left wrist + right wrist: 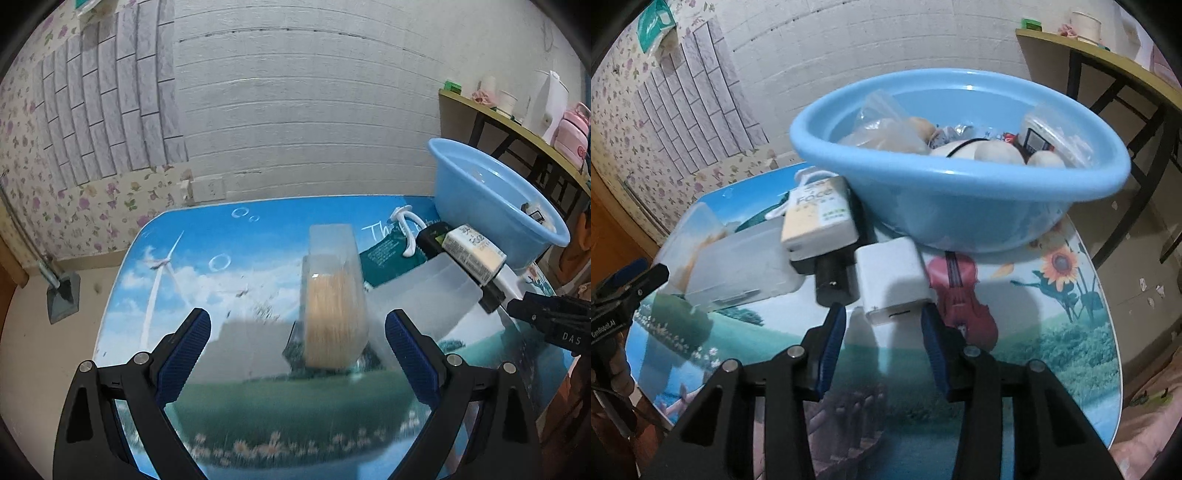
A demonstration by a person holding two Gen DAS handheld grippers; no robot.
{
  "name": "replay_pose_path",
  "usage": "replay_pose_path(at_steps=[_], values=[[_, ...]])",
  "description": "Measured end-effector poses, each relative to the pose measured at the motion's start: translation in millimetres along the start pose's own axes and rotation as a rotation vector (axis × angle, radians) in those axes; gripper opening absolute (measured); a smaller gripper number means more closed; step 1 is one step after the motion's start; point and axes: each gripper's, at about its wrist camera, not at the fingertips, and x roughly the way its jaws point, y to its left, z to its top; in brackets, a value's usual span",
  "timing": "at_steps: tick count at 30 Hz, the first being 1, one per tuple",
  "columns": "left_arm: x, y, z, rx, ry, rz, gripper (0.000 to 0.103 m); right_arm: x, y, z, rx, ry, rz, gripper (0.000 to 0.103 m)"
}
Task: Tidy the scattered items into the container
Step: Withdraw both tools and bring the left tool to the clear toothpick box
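A light blue basin [960,199] stands at the back of the printed round table [1052,350] and holds several small items; it also shows in the left wrist view [480,206]. My right gripper [882,325] is open just in front of a white charger block [892,284]. My left gripper [297,332] is open with a clear box of toothpicks [334,295] between and beyond its fingers. A frosted plastic case [738,266], a small cream carton [818,218] on a black box [834,273] and a green packet [391,258] lie near the basin.
A wooden shelf [517,125] with a pink flask and white bottles stands at the right. A brick-pattern wall and flowered wallpaper are behind the table. A grey dustpan [62,295] sits on the floor at the left.
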Motion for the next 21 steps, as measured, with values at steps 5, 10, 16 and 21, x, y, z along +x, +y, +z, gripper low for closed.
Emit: replay_pose_path(at_steps=[5, 10, 16, 21], values=[[16.3, -6.8, 8.8, 0.035, 0.015, 0.009, 0.089, 8.7, -5.0, 4.8, -0.001, 0.023, -0.018, 0.044], [21.6, -9.1, 10.4, 0.042, 0.019, -0.046, 0.039, 9.8, -5.2, 9.8, -0.023, 0.03, -0.04, 0.051], [16.0, -11.7, 6.4, 0.058, 0.033, -0.056, 0.032, 16.1, -1.6, 14.2, -0.069, 0.02, -0.06, 0.063], [1.6, -9.2, 1.9, 0.062, 0.025, -0.052, 0.032, 17.0, 4.1, 16.1, -0.093, 0.02, -0.042, 0.046]])
